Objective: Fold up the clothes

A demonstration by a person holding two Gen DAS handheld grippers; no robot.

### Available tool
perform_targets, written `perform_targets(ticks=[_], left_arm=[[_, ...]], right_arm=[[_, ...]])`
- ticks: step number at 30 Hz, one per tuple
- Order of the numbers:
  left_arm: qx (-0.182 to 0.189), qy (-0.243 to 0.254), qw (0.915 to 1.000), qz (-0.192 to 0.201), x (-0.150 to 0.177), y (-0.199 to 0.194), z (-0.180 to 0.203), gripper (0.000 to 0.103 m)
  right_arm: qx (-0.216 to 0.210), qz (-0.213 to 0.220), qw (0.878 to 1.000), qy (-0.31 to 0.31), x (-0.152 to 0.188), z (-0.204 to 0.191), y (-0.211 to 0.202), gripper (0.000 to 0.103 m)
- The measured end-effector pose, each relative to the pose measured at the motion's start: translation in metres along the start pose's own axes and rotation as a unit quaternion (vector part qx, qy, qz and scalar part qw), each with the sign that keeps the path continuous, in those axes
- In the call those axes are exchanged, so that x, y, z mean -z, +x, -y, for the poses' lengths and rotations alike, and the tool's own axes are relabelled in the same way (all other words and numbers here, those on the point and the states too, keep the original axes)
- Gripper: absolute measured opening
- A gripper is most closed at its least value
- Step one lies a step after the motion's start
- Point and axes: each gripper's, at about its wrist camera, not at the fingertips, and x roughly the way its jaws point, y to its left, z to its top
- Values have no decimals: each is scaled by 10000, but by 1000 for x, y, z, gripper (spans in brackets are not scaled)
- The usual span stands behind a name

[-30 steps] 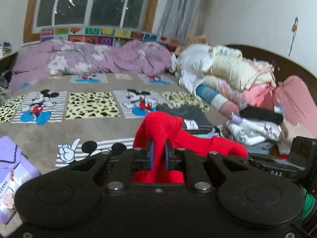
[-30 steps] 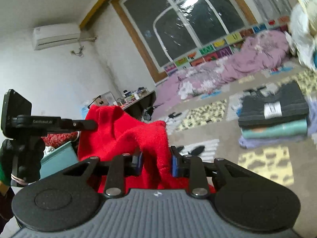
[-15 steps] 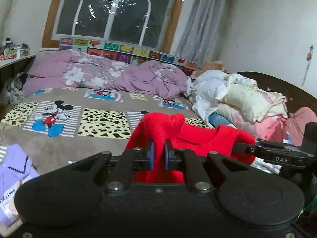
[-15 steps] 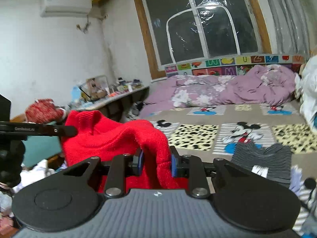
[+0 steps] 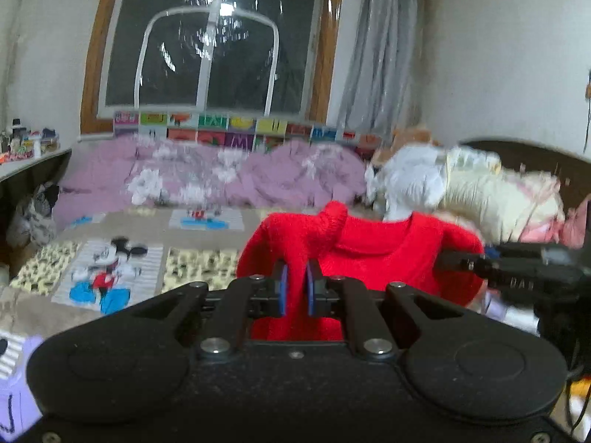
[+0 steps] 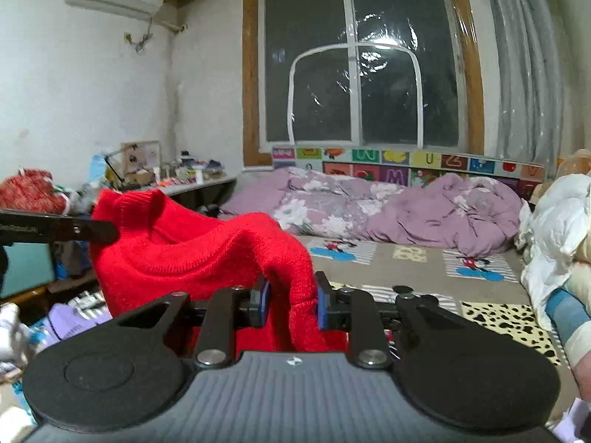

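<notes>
With both my jaws clamped on its shoulders, left gripper (image 5: pixel 294 291) nearly closed and right gripper (image 6: pixel 291 304) pinching a thicker bunch, the red knitted sweater (image 6: pixel 192 254) hangs spread above the patterned bed (image 6: pixel 424 280); step: lifting to flatten; next, I judge, lay it smooth on the bed

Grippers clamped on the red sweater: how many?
2. The left gripper pinches one shoulder of the red sweater; the right gripper pinches the other. The sweater's lower part is hidden.
</notes>
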Motion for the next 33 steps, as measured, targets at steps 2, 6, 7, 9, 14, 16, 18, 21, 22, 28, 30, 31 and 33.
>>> perform_targets(ticks=[2,6,7,9,14,16,18,21,22,28,30,31,33], left_arm=[[1,36,9995,-304,33,1,-1,8],[14,140,9965,-827,106,-18,4,8],[8,131,9958,-905,121,-26,5,6],[-7,97,9947,-1023,146,-42,8,5],[-151,33,9933,-1144,193,-76,24,5],[-205,-10,9932,-1148,207,-87,30,4],[-240,-90,9928,-1174,220,-94,34,4],[-270,-263,9915,-1242,240,-105,38,4],[-259,-363,9909,-1270,245,-107,37,4],[-234,-595,9856,-1563,282,-128,47,4],[-192,-692,9817,-1764,293,-136,49,5],[-157,-765,9798,-1842,296,-141,49,7],[-98,-927,9757,-1981,302,-153,49,30]], right_arm=[[-16,-191,9998,-14,22,0,4,25],[-198,-737,9968,-250,84,-14,-1,25],[-259,-886,9951,-351,100,-20,-5,25],[-396,-1100,9912,-623,134,-35,-17,25],[-592,-1272,9818,-1278,185,-76,-56,25],[-645,-1303,9781,-1487,199,-91,-69,25],[-691,-1360,9744,-1653,215,-103,-82,25],[-754,-1475,9700,-1779,239,-119,-100,25],[-771,-1519,9693,-1771,245,-122,-104,25],[-772,-1971,9618,-1738,287,-137,-132,25],[-799,-2119,9592,-1695,295,-140,-139,30],[-820,-2169,9584,-1665,298,-141,-143,37],[-860,-2268,9567,-1606,305,-144,-152,44]])
